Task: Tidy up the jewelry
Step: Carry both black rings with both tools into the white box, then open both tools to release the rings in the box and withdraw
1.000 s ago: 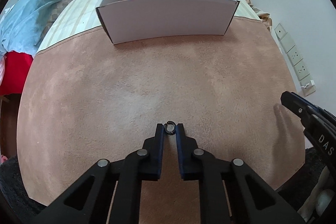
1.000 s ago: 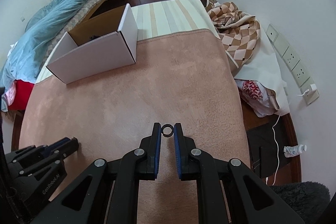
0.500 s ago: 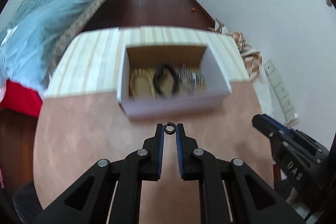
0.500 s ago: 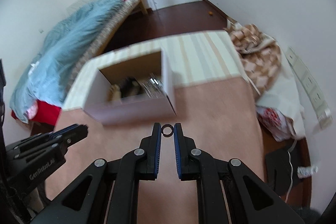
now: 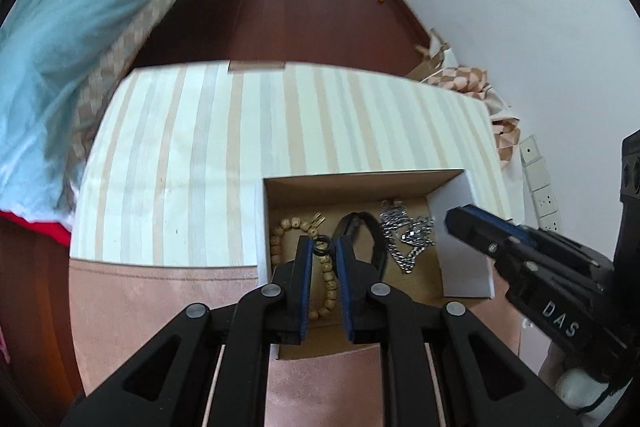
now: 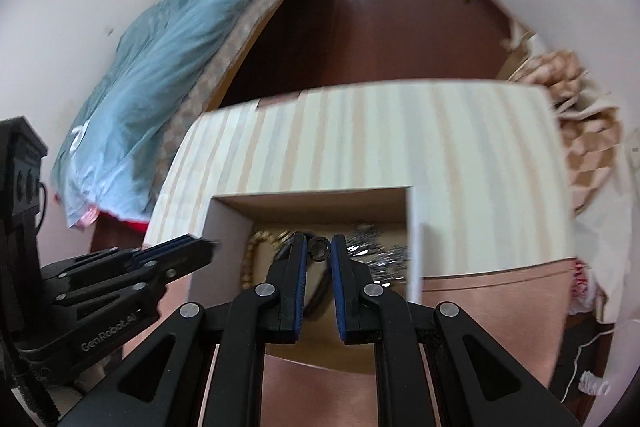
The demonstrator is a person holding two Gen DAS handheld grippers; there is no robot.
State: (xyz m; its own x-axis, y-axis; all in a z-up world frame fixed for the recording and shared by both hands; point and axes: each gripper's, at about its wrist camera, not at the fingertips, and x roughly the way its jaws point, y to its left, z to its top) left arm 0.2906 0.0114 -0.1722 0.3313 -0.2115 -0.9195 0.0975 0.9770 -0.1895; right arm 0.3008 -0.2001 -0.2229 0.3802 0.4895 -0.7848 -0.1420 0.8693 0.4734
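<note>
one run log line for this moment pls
left gripper: shut on dark ring | right gripper: shut on black ring | both over cardboard box

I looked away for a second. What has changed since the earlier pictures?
Both tools rose from the brown mat and carried their rings forward over the open white cardboard box. The left tool now holds its small dark ring above the beaded bracelet; the right tool holds its black ring beside it. Both grips unchanged.

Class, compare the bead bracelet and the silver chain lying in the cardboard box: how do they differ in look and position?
The bead bracelet is tan, matte round beads on the box's left; the silver chain is shiny metal links heaped on the right. A black band lies between them. Both rest on the cardboard box floor.
</note>
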